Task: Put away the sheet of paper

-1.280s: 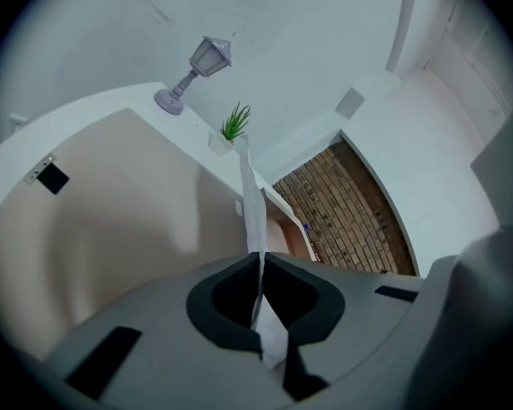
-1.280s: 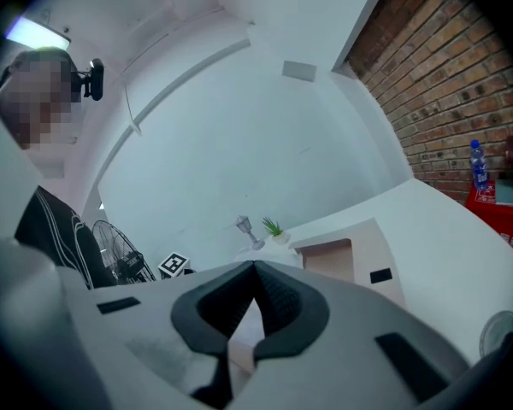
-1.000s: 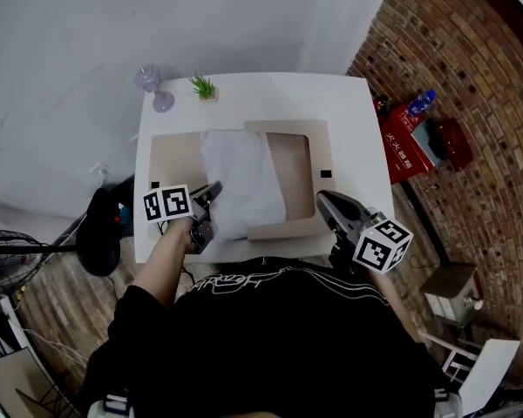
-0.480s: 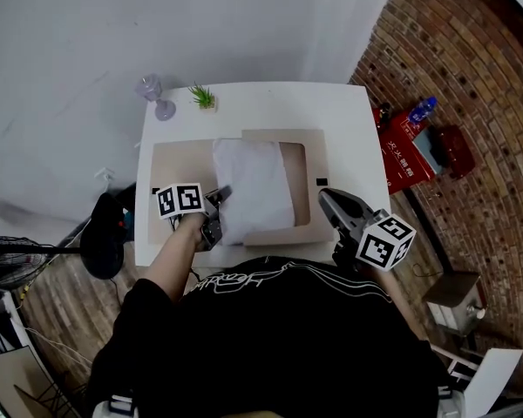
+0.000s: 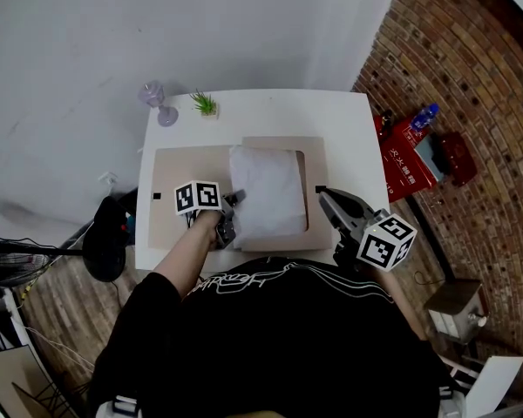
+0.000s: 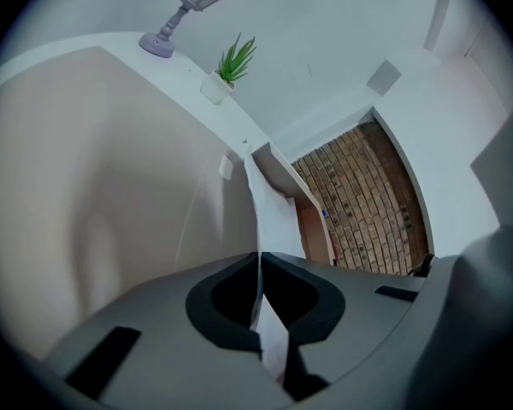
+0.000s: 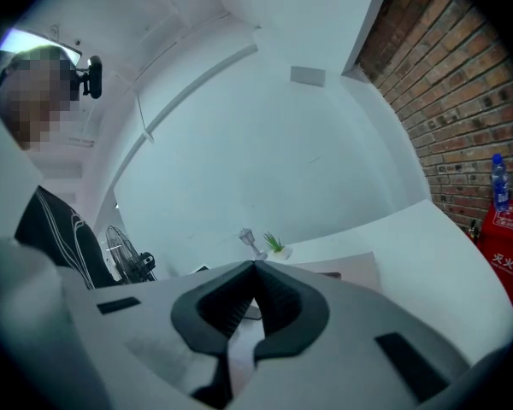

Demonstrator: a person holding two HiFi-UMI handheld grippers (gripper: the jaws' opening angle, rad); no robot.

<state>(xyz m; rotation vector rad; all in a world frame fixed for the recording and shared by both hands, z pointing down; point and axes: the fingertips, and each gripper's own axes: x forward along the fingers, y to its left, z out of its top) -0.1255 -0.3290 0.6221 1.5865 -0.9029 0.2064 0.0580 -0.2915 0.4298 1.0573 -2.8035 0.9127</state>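
A white sheet of paper [image 5: 266,190] lies over the right half of an open tan folder [image 5: 179,172] on the white table [image 5: 349,120]. My left gripper [image 5: 231,223] is shut on the sheet's near left edge. In the left gripper view the paper [image 6: 278,220] runs edge-on between the closed jaws of that gripper [image 6: 259,259] and rises toward the folder's far flap. My right gripper [image 5: 323,198] hovers by the folder's near right corner. In its own view this gripper [image 7: 254,266] has its tips together with nothing between them.
A purple lamp [image 5: 157,103] and a small potted plant [image 5: 205,104] stand at the table's far left edge. A red box with a blue bottle [image 5: 416,138] sits on the floor to the right. A black fan base [image 5: 105,238] is left of the table.
The left gripper has carried the paper's edge to the right, so the sheet now covers the folder's right half. The right gripper has stayed near the folder's right corner.
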